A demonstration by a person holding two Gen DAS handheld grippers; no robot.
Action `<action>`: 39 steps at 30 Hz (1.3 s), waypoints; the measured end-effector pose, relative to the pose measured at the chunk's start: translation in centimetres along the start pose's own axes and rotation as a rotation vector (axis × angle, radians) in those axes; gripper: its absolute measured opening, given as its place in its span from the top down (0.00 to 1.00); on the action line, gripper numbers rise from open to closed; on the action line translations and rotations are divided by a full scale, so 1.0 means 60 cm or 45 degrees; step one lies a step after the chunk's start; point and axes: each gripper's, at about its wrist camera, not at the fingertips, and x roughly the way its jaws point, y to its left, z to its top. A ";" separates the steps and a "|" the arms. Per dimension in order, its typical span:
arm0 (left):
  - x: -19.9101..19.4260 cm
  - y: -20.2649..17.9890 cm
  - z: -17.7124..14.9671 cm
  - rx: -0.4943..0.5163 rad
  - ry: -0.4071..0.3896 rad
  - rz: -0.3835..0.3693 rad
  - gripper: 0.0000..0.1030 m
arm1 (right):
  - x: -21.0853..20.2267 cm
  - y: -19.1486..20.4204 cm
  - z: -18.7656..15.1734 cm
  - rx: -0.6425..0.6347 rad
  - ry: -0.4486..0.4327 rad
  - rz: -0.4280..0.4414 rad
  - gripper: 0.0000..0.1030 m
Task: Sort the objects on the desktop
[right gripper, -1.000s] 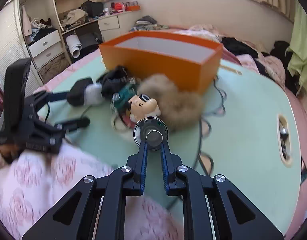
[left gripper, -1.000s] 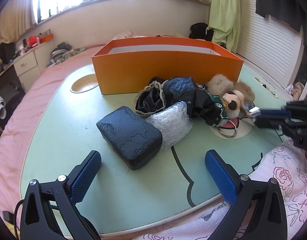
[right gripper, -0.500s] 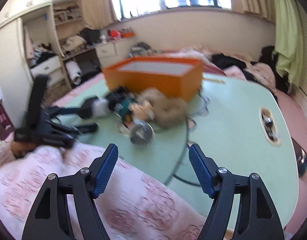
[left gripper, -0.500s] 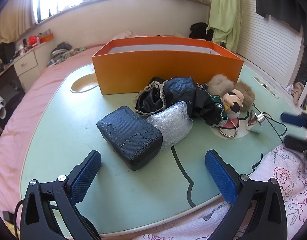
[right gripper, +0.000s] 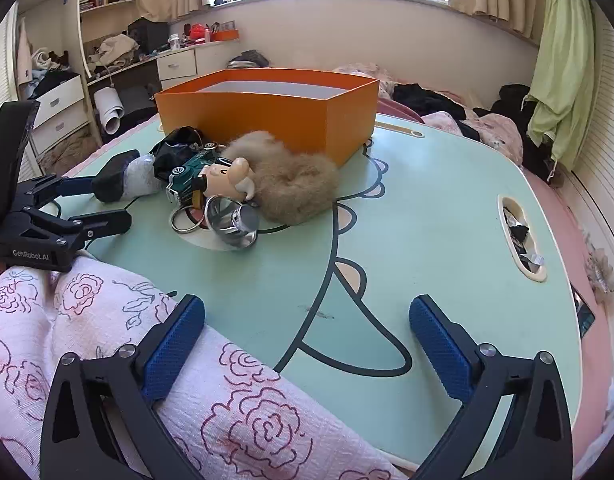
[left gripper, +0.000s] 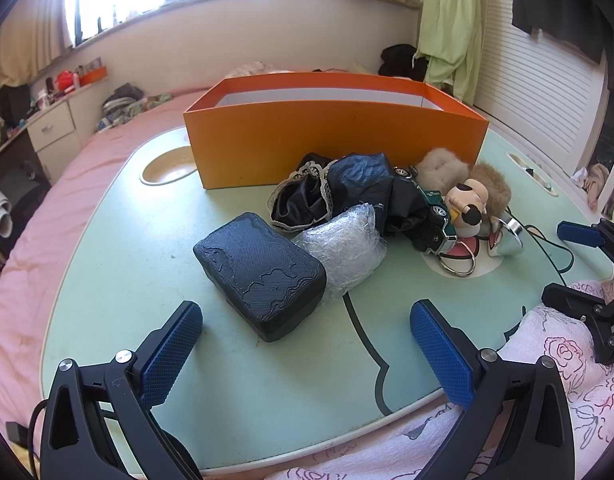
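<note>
Counting across the mint-green table point(left gripper: 119, 272) gives one orange box point(left gripper: 335, 148), open at the top and standing at the far side, and a single cluster of loose things in front of it. Nearest the left gripper point(left gripper: 307, 344) lies one dark blue textured case point(left gripper: 263, 272), and touching its right end is one wad of clear bubble wrap point(left gripper: 343, 248). Behind the wrap sits one heap of black fabric with lace trim point(left gripper: 335, 196). To the right of that are one green toy car point(left gripper: 437, 216), one cartoon mouse figure point(right gripper: 227, 176) lying against it, and one tan fur scrunchie point(right gripper: 295, 184) that reaches almost to the corner of the box. Two metal key rings point(right gripper: 187, 220) lie overlapping on the table just in front of the car, and one small shiny metal cup point(right gripper: 235, 224) lies on its side beside them. Both grippers hover low over the near edge of the table above a pink rose-printed blanket point(right gripper: 107, 320), each pointing toward the cluster. The left gripper has its blue pads spread wide, nothing between them, the case just ahead of the gap. The right gripper point(right gripper: 307, 344) is likewise spread wide and grasps nothing, its left finger over the blanket, the metal cup well ahead of it on the table.
</note>
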 end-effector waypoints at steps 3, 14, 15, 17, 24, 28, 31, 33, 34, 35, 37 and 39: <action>-0.003 -0.002 -0.002 0.000 -0.015 0.036 0.00 | 0.001 0.000 0.002 -0.003 0.001 0.005 0.01; -0.111 0.017 0.130 -0.041 -0.240 -0.092 0.28 | 0.003 -0.001 0.002 -0.011 0.003 0.018 0.01; -0.105 0.021 0.160 -0.043 -0.210 -0.084 0.30 | 0.003 -0.001 0.002 -0.013 0.003 0.021 0.01; -0.073 0.031 0.219 -0.079 -0.087 -0.122 0.30 | 0.003 -0.001 0.002 -0.014 0.003 0.022 0.01; 0.131 0.038 0.312 -0.299 0.510 -0.130 0.53 | 0.003 -0.001 0.002 -0.021 0.004 0.031 0.01; 0.201 0.030 0.306 -0.314 0.651 0.002 0.52 | 0.002 -0.002 0.002 -0.044 0.004 0.059 0.01; 0.227 0.035 0.296 -0.343 0.690 0.097 0.34 | 0.002 -0.004 0.004 -0.046 0.001 0.066 0.01; 0.246 0.031 0.285 -0.373 0.729 0.043 0.29 | 0.002 -0.004 0.005 -0.049 -0.001 0.069 0.01; 0.255 0.026 0.281 -0.372 0.752 0.027 0.25 | 0.002 -0.004 0.005 -0.048 -0.002 0.071 0.01; 0.256 0.020 0.289 -0.347 0.733 0.041 0.24 | 0.003 -0.004 0.005 -0.049 -0.003 0.074 0.01; 0.253 -0.003 0.290 -0.249 0.710 0.098 0.25 | 0.002 -0.004 0.004 -0.053 -0.006 0.075 0.01; 0.246 -0.015 0.296 -0.186 0.669 0.096 0.36 | 0.002 -0.005 0.003 -0.053 -0.005 0.079 0.01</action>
